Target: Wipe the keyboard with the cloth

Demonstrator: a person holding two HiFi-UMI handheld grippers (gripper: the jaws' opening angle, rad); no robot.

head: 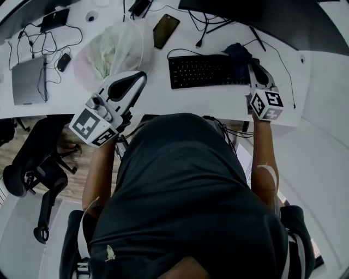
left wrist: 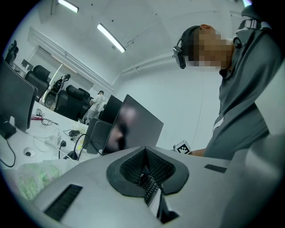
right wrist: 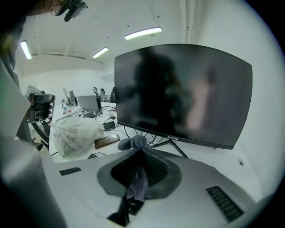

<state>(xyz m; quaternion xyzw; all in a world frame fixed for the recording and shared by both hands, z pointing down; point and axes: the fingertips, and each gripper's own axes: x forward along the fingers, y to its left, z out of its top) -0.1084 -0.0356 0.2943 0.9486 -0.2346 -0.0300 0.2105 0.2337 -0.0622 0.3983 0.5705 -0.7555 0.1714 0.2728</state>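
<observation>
Right gripper [head: 255, 70] clamps the cloth [head: 238, 53] at its tips, over the keyboard [head: 204, 71] for wiping; left gripper [head: 139, 77], closed and empty, stands well clear.

Bare desk [head: 182, 102] lies open before the keyboard [head: 204, 71]; a plastic bag [head: 112, 52] crowds its left, with monitor [head: 262, 16] and cables [head: 203, 24] behind.
</observation>
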